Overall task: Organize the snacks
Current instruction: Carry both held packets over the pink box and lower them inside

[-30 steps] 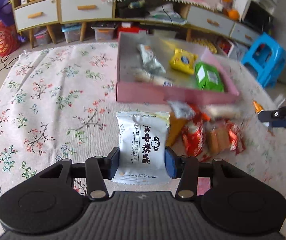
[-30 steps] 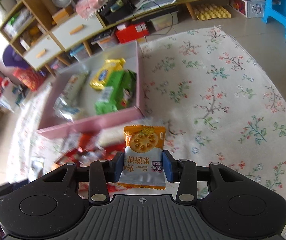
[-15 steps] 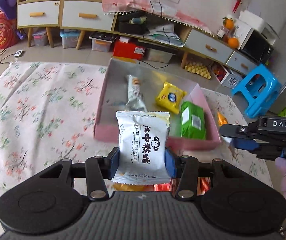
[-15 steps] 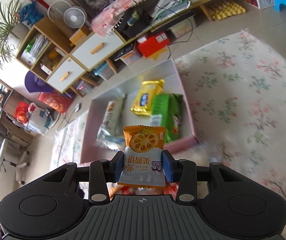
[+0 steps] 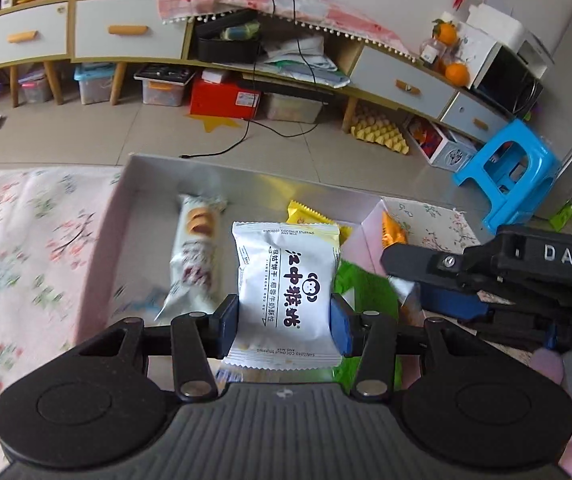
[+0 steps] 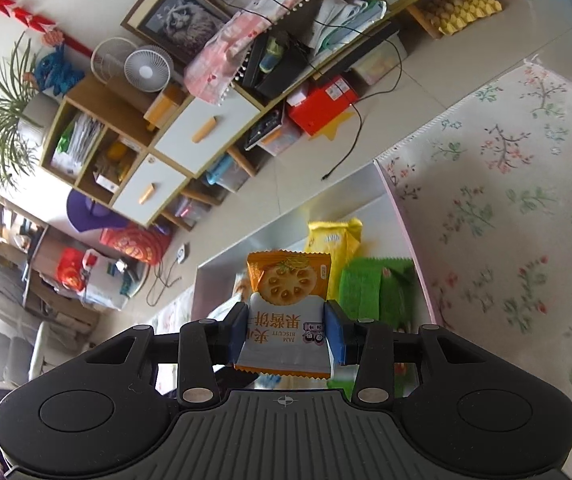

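Observation:
My left gripper (image 5: 285, 322) is shut on a white snack packet (image 5: 286, 280) with black print, held upright over the pink box (image 5: 97, 240). My right gripper (image 6: 286, 330) is shut on an orange jam biscuit packet (image 6: 288, 280), also above the pink box (image 6: 406, 240). Inside the box lie a long white biscuit pack (image 5: 195, 240), a yellow packet (image 6: 334, 240) and a green packet (image 6: 378, 292). In the left wrist view the right gripper (image 5: 486, 276) reaches in from the right, level with the box's right wall.
The box rests on a floral cloth (image 6: 506, 200) that spreads to both sides. Beyond it are tiled floor, a long low cabinet (image 5: 125, 36) with drawers, storage bins and a blue plastic stool (image 5: 506, 176).
Both grippers have carried their packets forward from the loose snack pile to above the pink box. The pile has dropped out of view beneath them. The right gripper has rolled, so its view is tilted.

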